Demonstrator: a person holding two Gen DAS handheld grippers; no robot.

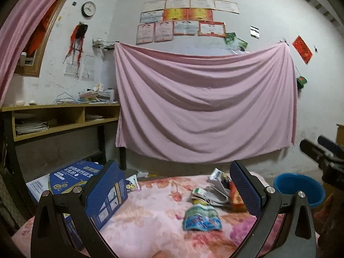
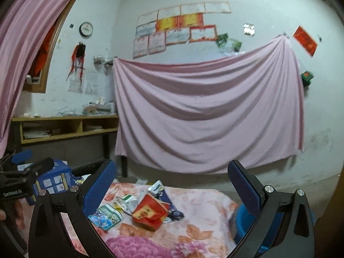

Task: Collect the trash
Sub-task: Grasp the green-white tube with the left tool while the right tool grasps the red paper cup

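Observation:
Trash lies on a pink floral bedspread (image 1: 150,210): a blue-green crumpled wrapper (image 1: 202,218), white wrappers (image 1: 215,193) and a red-orange carton (image 1: 236,200). In the right wrist view the wrapper (image 2: 106,216), white wrappers (image 2: 126,202) and crushed red carton (image 2: 150,214) lie between the fingers. My left gripper (image 1: 178,185) is open and empty above the bed, near the pile. My right gripper (image 2: 172,185) is open and empty above the pile. A blue basin (image 1: 300,190) stands right of the bed, and its rim (image 2: 239,221) shows in the right wrist view.
A blue printed box (image 1: 75,176) sits at the bed's left; it also shows in the right wrist view (image 2: 56,179). A pink sheet (image 1: 204,103) hangs on the far wall. A wooden shelf desk (image 1: 64,116) with papers stands left. A pink curtain (image 1: 23,21) hangs at the left.

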